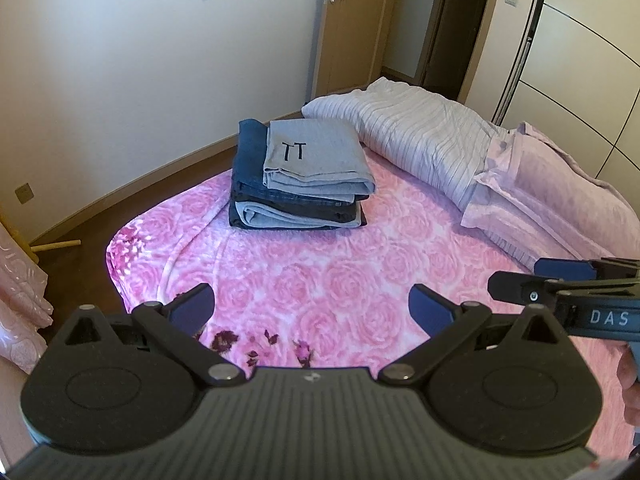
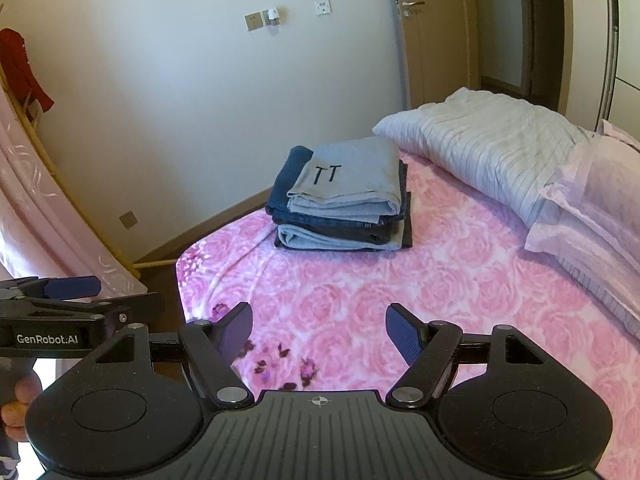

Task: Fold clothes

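The bed (image 1: 400, 248) carries a soft pink blanket with a rose pattern. At its far end lies a ribbed pale quilt (image 1: 420, 140), rolled aside, probably to leave room. Beside the quilt sits the stack of folded clothes (image 1: 300, 176): grey knit over stiff dark denim, edges squared. Nearest, well apart from the stack, the left gripper (image 1: 310, 308) and the right gripper (image 2: 318, 330) hang released and empty, so folding seems finished.

The blanket (image 1: 360, 264) is pink with big roses and some dark purple flowers. The top shirt (image 1: 316, 156) is light grey with black letters "TT", and the jeans (image 1: 250, 152) under it are dark blue. The quilt (image 1: 424, 136) is pale with thin stripes.
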`<state>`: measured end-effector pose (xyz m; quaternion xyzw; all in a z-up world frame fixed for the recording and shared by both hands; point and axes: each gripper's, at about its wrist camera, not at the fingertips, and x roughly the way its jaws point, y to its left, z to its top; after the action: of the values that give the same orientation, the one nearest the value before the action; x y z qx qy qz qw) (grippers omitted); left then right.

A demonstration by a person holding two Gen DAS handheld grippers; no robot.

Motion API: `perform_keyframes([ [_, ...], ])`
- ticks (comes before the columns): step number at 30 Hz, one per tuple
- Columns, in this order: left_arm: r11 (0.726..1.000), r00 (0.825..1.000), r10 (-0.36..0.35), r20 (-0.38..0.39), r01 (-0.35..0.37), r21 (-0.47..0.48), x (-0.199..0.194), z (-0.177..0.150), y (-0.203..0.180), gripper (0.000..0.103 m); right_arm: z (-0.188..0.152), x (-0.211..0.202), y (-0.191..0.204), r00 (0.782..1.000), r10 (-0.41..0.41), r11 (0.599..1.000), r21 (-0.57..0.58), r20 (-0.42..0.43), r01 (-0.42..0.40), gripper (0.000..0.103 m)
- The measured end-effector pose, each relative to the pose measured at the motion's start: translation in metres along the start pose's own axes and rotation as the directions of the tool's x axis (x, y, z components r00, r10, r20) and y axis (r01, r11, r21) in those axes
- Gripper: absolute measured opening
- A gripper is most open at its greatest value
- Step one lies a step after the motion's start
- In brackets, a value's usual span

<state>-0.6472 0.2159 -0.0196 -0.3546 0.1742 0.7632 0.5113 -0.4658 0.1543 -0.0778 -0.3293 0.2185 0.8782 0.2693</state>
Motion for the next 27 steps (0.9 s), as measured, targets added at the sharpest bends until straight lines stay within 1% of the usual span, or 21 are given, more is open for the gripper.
perform_keyframes([
  [27,1.000,1.000,0.000,-0.005,0.000,0.005,0.0094,0.0009,-0.0051,0.102,-0.0020,0.0059,-0.0077,1.000,0.004,1.000,0.001,-0.021,-0.004,0.071],
])
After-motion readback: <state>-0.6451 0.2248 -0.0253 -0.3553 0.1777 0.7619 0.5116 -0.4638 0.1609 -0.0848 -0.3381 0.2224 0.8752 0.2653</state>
